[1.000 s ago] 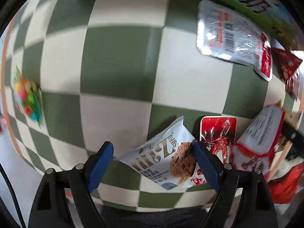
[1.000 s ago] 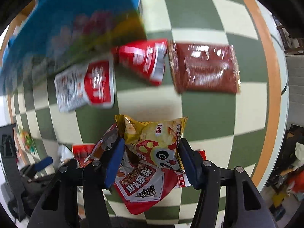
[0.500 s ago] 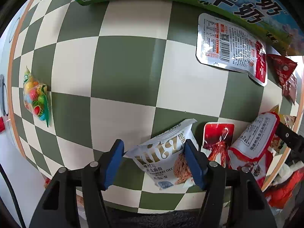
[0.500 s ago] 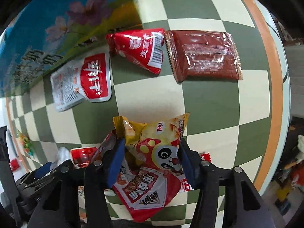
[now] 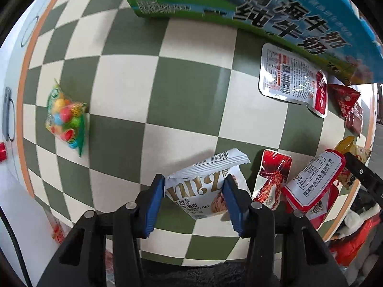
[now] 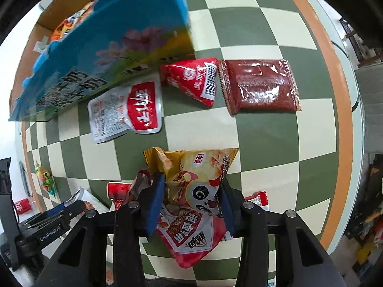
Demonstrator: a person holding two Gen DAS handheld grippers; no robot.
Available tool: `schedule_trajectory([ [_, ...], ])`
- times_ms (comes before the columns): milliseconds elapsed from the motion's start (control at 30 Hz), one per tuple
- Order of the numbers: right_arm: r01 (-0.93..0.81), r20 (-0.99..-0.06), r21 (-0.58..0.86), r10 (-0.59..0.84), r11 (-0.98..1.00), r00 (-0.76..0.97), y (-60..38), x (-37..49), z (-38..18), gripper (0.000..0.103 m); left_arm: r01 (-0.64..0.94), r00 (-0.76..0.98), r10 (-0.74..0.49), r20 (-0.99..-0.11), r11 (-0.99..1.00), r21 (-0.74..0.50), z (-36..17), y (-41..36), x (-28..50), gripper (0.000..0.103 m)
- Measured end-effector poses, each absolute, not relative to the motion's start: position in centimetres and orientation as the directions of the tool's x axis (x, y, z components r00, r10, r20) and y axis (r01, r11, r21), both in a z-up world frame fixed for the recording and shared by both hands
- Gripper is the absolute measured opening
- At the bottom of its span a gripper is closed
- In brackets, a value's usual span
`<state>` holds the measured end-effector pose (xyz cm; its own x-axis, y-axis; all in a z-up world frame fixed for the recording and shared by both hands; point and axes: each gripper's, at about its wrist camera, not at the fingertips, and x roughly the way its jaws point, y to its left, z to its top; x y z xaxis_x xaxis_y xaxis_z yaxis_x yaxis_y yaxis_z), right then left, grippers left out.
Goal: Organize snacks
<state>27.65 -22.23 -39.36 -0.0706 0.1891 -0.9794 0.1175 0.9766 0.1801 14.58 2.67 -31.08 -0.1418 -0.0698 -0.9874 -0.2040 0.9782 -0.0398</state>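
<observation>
The white crinkle-edged oat cookie packet (image 5: 203, 191) sits pinched between the blue pads of the left tongs (image 5: 194, 196), which have closed on its sides just above the green-and-cream checkered table (image 5: 143, 83). Just right of it lie a small red-and-clear wrapped snack (image 5: 273, 179) and a red-and-white pouch (image 5: 311, 186). Farther off, a clear bag of coloured candies (image 5: 65, 117) lies well apart to the left. The right tongs (image 6: 191, 198) grip a yellow crisp bag with a panda face (image 6: 198, 174), lying over a red foil snack packet (image 6: 191, 236). Beyond are a silver-and-red flat pouch (image 6: 124, 110), a red triangular packet (image 6: 191, 81) and a dark red rectangular sachet (image 6: 261, 86), beside the blue-and-green printed milk carton box (image 6: 107, 55).
</observation>
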Motion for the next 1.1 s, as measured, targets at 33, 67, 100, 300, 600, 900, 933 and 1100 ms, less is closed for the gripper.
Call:
schedule_trajectory([
  [33, 0.109, -0.980, 0.182, 0.190, 0.977, -0.067, -22.3, 27.6, -39.1, 0.045, -0.198, -0.131, -0.065, -0.989, 0.979, -0.038, -30.8, 2.7, 14.5, 0.046],
  [67, 0.104, -0.980, 0.185, 0.192, 0.977, -0.059, -22.2, 27.5, -38.8, 0.044, -0.190, -0.121, -0.058, -0.991, 0.981, -0.034, -30.5, 2.8, 14.4, 0.046],
  [100, 0.104, -0.979, 0.192, 0.198, 0.976, -0.051, -22.2, 27.4, -38.5, 0.044, -0.189, -0.113, -0.050, -0.992, 0.982, -0.028, -30.1, 2.8, 14.5, 0.046],
  [300, 0.069, -0.973, 0.228, 0.230, 0.971, -0.008, -22.0, 27.1, -35.6, 0.044, -0.168, -0.045, -0.061, -0.997, 0.984, -0.053, -25.2, 2.7, 15.9, 0.045],
  [600, 0.008, -0.946, 0.321, 0.321, 0.947, 0.035, -21.2, 26.7, -30.0, 0.043, -0.083, 0.089, -0.113, -0.990, 0.989, -0.121, -17.3, 1.8, 15.8, 0.045],
  [900, -0.092, -0.912, 0.385, 0.394, 0.918, 0.116, -19.5, 29.8, -22.2, 0.043, 0.014, 0.244, -0.131, -0.961, 0.991, -0.132, -10.2, -1.3, 22.3, 0.045],
  [933, -0.097, -0.909, 0.387, 0.397, 0.917, 0.127, -19.6, 30.6, -21.5, 0.043, 0.020, 0.237, -0.128, -0.963, 0.992, -0.127, -9.6, -1.3, 23.4, 0.045],
  [1100, -0.123, -0.911, 0.362, 0.378, 0.924, 0.165, -19.6, 35.1, -19.3, 0.043, 0.042, 0.194, -0.130, -0.972, 0.991, -0.124, -9.4, -1.6, 29.7, 0.045],
])
